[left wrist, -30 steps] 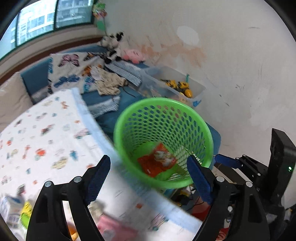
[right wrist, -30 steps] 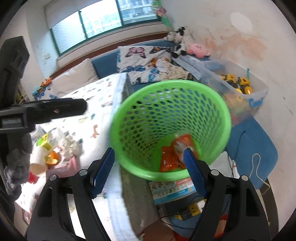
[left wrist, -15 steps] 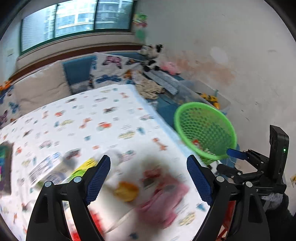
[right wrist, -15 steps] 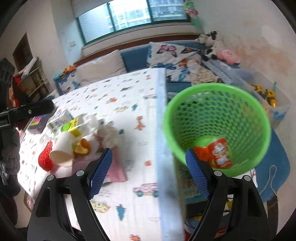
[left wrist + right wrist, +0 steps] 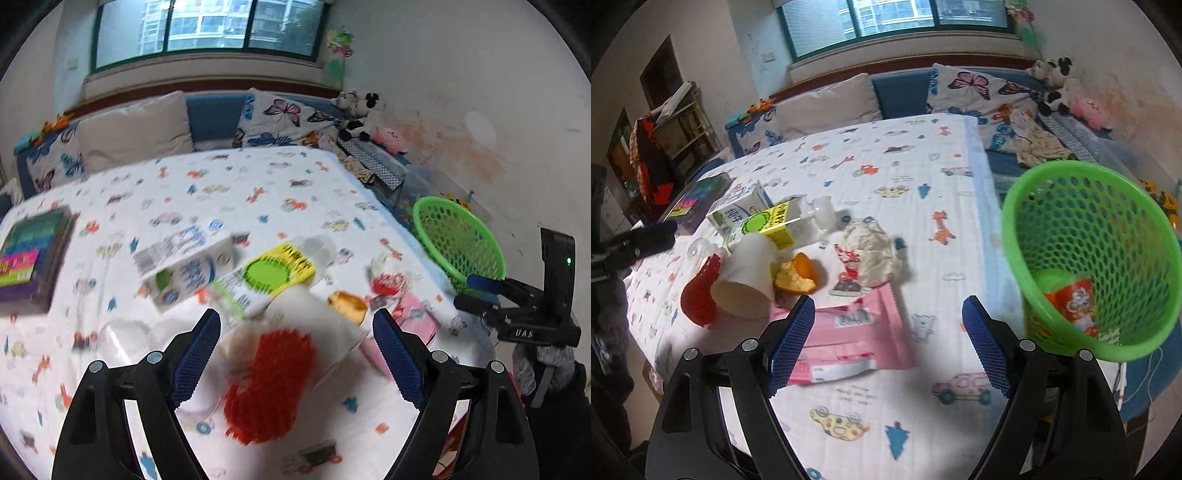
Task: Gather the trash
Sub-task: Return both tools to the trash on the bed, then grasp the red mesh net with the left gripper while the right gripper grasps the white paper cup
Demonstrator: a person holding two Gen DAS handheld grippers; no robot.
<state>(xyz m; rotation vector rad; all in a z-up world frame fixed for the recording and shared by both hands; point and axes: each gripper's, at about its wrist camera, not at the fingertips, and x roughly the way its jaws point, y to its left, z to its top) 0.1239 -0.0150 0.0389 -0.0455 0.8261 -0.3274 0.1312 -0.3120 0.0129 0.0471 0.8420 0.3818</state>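
A green mesh basket [image 5: 1086,254] stands off the table's right edge with an orange wrapper [image 5: 1075,301] inside; it also shows in the left wrist view [image 5: 458,240]. Trash lies on the patterned tablecloth: a red mesh piece [image 5: 271,384], a white paper cup [image 5: 746,280], an orange peel [image 5: 796,275], a crumpled wrapper [image 5: 873,254], a pink packet [image 5: 846,339], a milk carton [image 5: 181,266] and a yellow-labelled bottle [image 5: 783,221]. My left gripper [image 5: 295,354] is open and empty just above the red mesh and cup. My right gripper [image 5: 888,341] is open and empty over the pink packet.
A stack of coloured books [image 5: 29,254] lies at the table's left. A sofa with butterfly cushions [image 5: 967,85] and plush toys [image 5: 1052,81] runs behind the table. A clear bin of toys [image 5: 458,203] sits by the wall behind the basket.
Both grippers swung left from above the basket to over the table. The left one has come down close to the red mesh and cup; the right one now faces the pink packet.
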